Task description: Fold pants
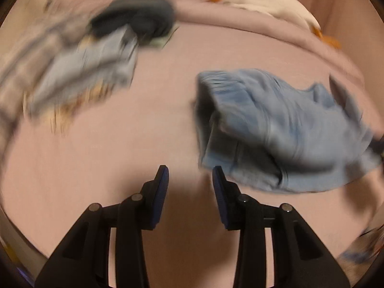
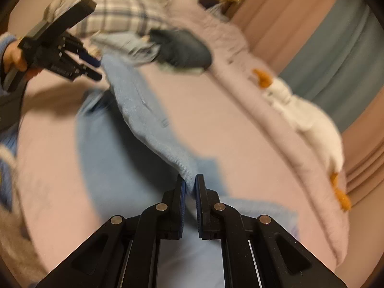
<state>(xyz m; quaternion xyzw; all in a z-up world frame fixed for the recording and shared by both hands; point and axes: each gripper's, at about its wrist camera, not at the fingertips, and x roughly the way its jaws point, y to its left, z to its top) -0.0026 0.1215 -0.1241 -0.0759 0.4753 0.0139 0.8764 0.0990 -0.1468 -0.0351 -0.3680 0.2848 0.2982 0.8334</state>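
Light blue pants [image 2: 144,115] lie rumpled on the pink bed [image 2: 228,120]. One edge of them rises in a taut ridge to my right gripper [image 2: 190,180], which is shut on that fabric. My left gripper [image 1: 190,170] hangs over bare sheet just left of the pants [image 1: 276,129], open, with nothing between its blue-padded fingers [image 1: 163,175]. In the right wrist view the left gripper [image 2: 96,68] shows at the upper left, held by a hand, close to the far end of the pants. Both views are blurred.
A pile of other clothes sits at the far side of the bed: a dark garment [image 1: 139,16], a pale grey-blue one [image 1: 96,69] and a plaid cloth [image 2: 115,16]. A white goose plush with orange feet [image 2: 309,117] lies along the folded blanket by the curtains [image 2: 336,55].
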